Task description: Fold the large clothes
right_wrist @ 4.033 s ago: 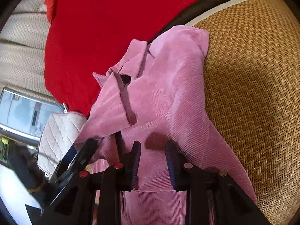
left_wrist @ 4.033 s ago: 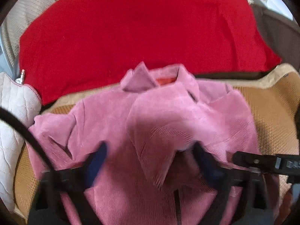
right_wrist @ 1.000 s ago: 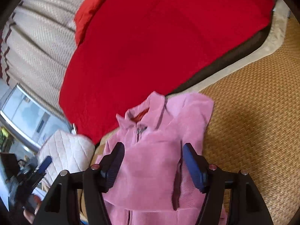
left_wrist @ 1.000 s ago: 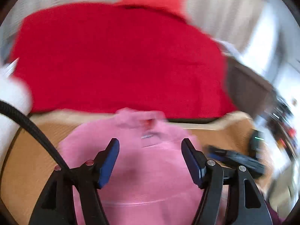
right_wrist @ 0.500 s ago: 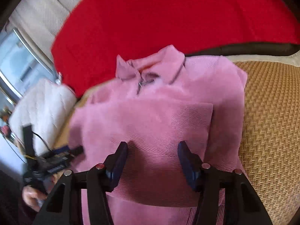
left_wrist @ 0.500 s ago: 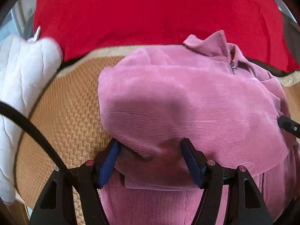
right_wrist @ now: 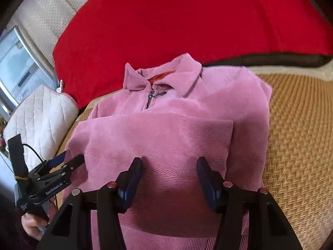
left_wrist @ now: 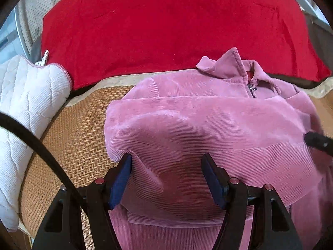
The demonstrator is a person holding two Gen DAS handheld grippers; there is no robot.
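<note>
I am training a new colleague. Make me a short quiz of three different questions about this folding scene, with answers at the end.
1. True or false: the left claw is shut on the pink corduroy jacket.
2. Which lies directly under the jacket? A) woven straw mat B) red blanket C) white quilted cushion
3. Fill in: at the collar, the jacket's zipper is ____.

Key: 1 false, both claws are open, the right claw too. 2 A. 3 closed.
</note>
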